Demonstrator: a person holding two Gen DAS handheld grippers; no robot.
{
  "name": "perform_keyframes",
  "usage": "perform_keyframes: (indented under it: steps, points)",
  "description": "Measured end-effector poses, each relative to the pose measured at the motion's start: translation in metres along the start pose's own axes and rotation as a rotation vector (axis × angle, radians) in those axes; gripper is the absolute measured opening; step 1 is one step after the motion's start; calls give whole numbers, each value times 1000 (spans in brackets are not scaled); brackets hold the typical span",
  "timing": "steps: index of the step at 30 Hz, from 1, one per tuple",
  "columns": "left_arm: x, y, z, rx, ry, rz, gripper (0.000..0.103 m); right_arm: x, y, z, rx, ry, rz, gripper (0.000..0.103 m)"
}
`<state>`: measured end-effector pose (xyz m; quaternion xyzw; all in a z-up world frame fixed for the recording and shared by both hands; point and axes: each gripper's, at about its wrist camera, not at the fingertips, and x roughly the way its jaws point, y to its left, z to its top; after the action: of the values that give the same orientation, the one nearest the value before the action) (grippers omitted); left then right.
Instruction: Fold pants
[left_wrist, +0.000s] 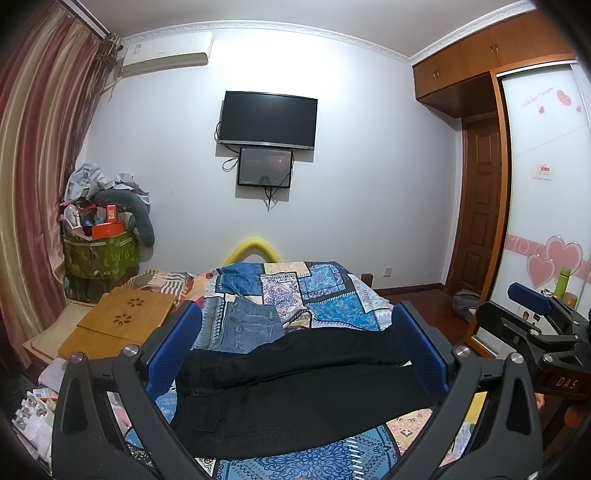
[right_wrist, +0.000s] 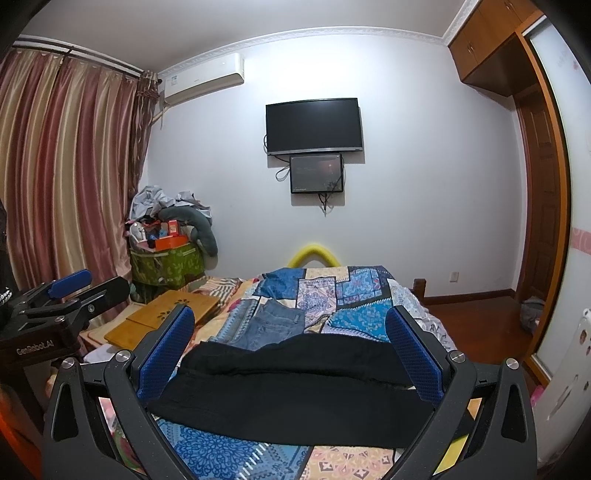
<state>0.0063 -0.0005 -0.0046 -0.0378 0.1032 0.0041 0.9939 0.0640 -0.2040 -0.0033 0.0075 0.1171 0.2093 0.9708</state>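
Black pants (left_wrist: 295, 391) lie spread across the near part of the patchwork bed, waistband to the left, legs running right; they also show in the right wrist view (right_wrist: 295, 387). My left gripper (left_wrist: 295, 332) is open and empty, held above the pants. My right gripper (right_wrist: 290, 332) is open and empty, also above the pants. The right gripper shows at the right edge of the left wrist view (left_wrist: 535, 314), and the left gripper at the left edge of the right wrist view (right_wrist: 74, 291).
Folded blue jeans (left_wrist: 251, 325) lie just beyond the black pants on the patchwork quilt (left_wrist: 332, 291). A wooden lap desk (left_wrist: 125, 317) sits at the bed's left side. A full green basket (left_wrist: 99, 254) stands by the curtain. A wardrobe (left_wrist: 543, 184) is on the right.
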Motion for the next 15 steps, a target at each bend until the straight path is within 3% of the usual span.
perform_keyframes:
  steps: [9, 15]
  points:
    - [19, 2, -5, 14, 15, -16, 103, 15, -3, -8, 12, 35, -5, 103]
    - [60, 10, -9, 20, 72, -43, 103, 38, -9, -14, 10, 73, -19, 103]
